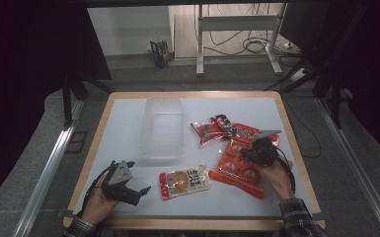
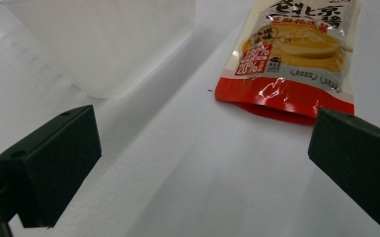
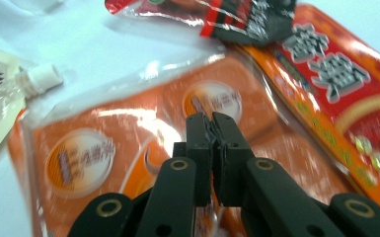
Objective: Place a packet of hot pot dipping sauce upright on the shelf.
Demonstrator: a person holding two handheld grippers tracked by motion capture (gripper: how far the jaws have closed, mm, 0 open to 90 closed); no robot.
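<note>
The orange packet [image 1: 238,169] near the table's right edge bears round pale labels under clear film. The spouted pouch [image 1: 184,182] by the front edge is red-bordered, cream-faced, with what looks like golden food printed. Table top [image 1: 123,133]: white.

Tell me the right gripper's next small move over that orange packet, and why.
Probably lift a little and check the grip. The right gripper is over the orange packet with its jaws pressed together, and it is hard to tell whether any film is pinched between them. The clear plastic container stands open farther back on the table, a likely place for the packet if it comes up.
</note>
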